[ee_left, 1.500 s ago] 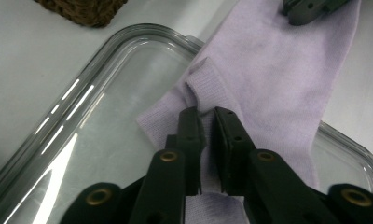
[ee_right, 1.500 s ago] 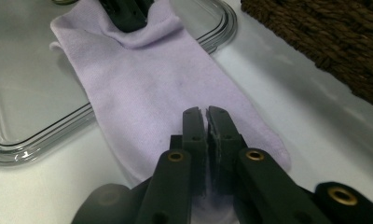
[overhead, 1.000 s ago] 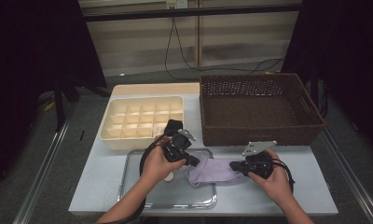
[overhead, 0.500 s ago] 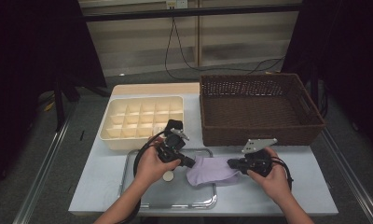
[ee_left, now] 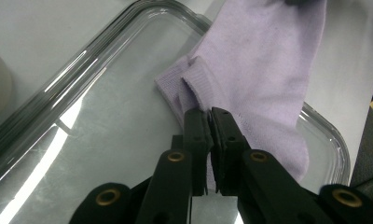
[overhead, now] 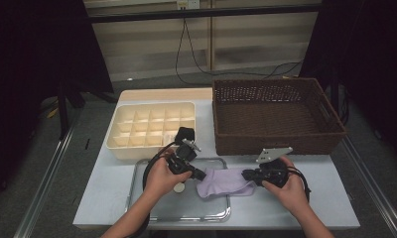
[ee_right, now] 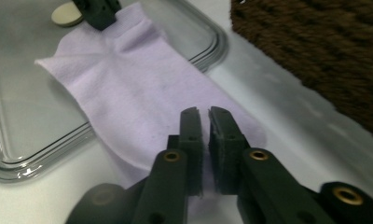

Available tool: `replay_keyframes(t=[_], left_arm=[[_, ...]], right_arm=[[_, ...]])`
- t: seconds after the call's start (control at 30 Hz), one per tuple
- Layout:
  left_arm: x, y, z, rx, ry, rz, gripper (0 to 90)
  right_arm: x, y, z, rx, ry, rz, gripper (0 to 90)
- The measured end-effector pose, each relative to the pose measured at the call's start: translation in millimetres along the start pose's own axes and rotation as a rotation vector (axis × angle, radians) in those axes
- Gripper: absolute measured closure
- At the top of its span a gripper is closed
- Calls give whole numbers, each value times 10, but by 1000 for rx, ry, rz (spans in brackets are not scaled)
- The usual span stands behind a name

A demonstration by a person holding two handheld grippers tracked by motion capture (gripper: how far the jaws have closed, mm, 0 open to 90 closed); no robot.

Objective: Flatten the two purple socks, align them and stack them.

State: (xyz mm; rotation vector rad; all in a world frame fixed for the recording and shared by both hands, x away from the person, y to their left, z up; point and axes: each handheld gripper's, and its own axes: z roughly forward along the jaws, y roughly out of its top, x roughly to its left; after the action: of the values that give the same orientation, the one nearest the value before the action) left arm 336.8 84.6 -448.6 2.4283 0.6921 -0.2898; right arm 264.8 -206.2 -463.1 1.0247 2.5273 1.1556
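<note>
A lilac sock [overhead: 221, 182] lies stretched between my two grippers, its cuff end in the clear tray [overhead: 152, 210] and its toe end on the table. My left gripper [overhead: 202, 175] is shut on the ribbed cuff; in the left gripper view the fabric of the sock [ee_left: 259, 70] runs in between the closed jaws [ee_left: 210, 114]. My right gripper [overhead: 245, 174] sits low over the toe end. Its jaws [ee_right: 203, 114] have just been opening and stand a narrow slit apart, with the sock [ee_right: 142, 88] lying flat under them.
A dark wicker basket [overhead: 278, 111] stands at the back right, close behind my right hand. A cream divided box [overhead: 152, 126] stands at the back left. A small round disc [overhead: 179, 187] lies in the tray beside my left hand. The tray rim [ee_right: 31, 158] lies under the sock.
</note>
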Motion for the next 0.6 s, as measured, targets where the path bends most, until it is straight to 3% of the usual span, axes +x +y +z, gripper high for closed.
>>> replay_keyframes(t=[0.23,0.4,0.5,0.53,0.6], left_arm=[[9,3,28,5,4,5,844],[6,8,65,3,9,-4,815],[1,17,74,11,16,4,762],[2,24,76,11,22,19,737],[-1,25,81,14,17,20,718]], right_arm=[[-77,-32,-149,-18,-50,31,740],[-128,-90,-202,-16,-41,68,668],[-111,-118,-162,-2,-25,71,650],[-74,-131,-100,40,-10,69,623],[-38,-142,-36,69,-1,47,617]])
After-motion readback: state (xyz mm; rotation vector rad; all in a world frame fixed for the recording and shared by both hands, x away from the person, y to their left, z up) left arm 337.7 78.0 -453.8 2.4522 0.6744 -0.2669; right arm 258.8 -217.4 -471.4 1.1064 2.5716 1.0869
